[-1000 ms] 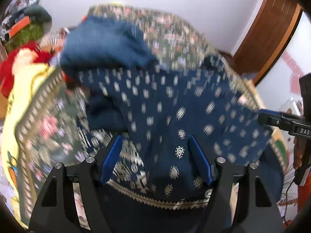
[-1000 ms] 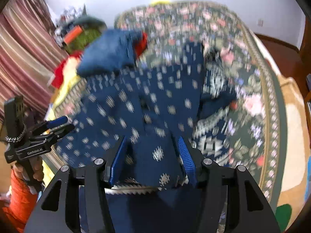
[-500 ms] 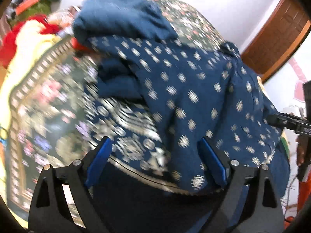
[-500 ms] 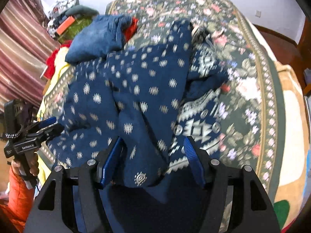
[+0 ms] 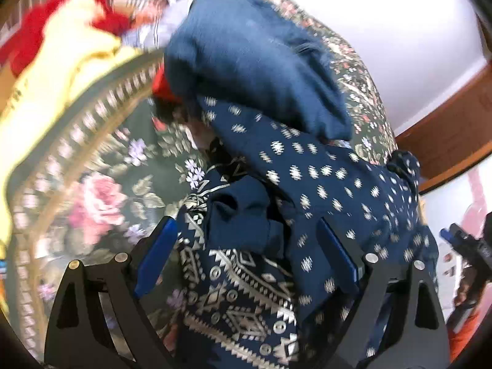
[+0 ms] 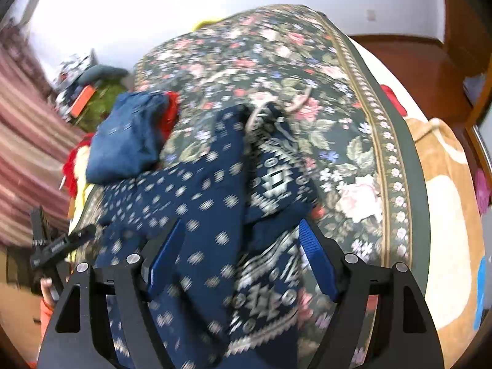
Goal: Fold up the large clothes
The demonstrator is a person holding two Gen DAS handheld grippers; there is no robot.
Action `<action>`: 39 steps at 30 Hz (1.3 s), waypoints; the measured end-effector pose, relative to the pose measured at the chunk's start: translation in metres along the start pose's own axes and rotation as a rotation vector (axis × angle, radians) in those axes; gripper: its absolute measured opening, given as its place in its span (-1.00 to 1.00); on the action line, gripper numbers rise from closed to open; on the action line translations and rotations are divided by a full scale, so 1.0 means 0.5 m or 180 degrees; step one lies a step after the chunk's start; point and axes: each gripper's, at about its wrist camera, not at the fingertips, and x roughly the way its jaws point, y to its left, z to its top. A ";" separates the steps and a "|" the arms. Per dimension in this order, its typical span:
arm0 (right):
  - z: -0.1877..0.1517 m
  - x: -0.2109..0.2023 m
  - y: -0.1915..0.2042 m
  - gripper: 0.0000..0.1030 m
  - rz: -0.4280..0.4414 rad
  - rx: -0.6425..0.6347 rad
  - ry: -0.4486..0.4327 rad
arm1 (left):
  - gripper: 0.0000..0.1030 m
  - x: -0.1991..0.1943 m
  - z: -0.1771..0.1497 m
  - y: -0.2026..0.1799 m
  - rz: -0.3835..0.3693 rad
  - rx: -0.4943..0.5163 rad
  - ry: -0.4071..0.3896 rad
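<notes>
— What sort of place is this?
— A bedroom in a home: a bed under a floral bedspread (image 6: pixel 353 141), clothes piled on it, striped curtains (image 6: pixel 27 153), white walls and a wooden door (image 5: pixel 455 129).

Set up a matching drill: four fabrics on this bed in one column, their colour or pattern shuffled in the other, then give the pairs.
Things:
1. garment under both grippers
2. folded pile beyond it
3. bedspread
4. blanket at the bed's edge, left wrist view

Looks:
A. dark green with pink roses
B. pale yellow
C. plain denim blue
D. navy with small white motifs and a geometric border

Pairs: 1-D, 2-C, 3-A, 4-B
</notes>
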 end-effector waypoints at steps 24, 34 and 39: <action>0.110 0.220 -0.084 0.53 0.0091 0.0355 0.0334 | 0.89 0.206 0.116 -0.037 -0.0156 0.0073 0.0061; 0.110 0.214 -0.056 -0.72 0.0262 0.0060 0.0314 | -0.22 0.188 0.081 -0.050 -0.0448 -0.0131 0.0114; 0.101 0.149 -0.057 -0.76 0.0470 0.0200 0.0085 | -0.56 0.131 0.055 -0.086 -0.0380 -0.0033 0.0012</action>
